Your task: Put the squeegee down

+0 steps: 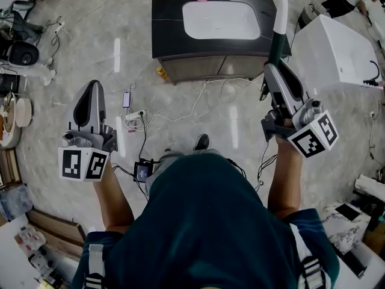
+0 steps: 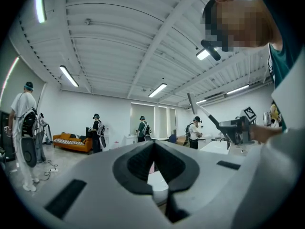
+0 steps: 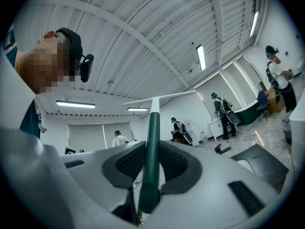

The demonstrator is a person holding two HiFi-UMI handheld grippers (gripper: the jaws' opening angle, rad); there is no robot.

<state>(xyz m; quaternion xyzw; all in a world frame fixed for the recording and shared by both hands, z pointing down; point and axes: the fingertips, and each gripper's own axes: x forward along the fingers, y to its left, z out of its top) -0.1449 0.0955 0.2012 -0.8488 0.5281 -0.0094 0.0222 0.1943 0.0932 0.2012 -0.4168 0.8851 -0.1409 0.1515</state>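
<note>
Squeegee (image 3: 153, 120) is pinched by its green handle in the right gripper (image 3: 150, 149); left gripper (image 2: 153, 144) is pressed together, empty.

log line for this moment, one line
left gripper: shut, empty | right gripper: shut on squeegee | squeegee: not yet down

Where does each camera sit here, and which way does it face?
Head view: on the person's head, facing down at the sink cabinet; torso, forearms, left gripper and right gripper show.
Left gripper view: on the left gripper, facing across the room along its closed, empty jaws; the person's shirt shows.
Right gripper view: on the right gripper, tilted toward the ceiling; its jaws grip the squeegee.
Shared: all three show the squeegee.
</note>
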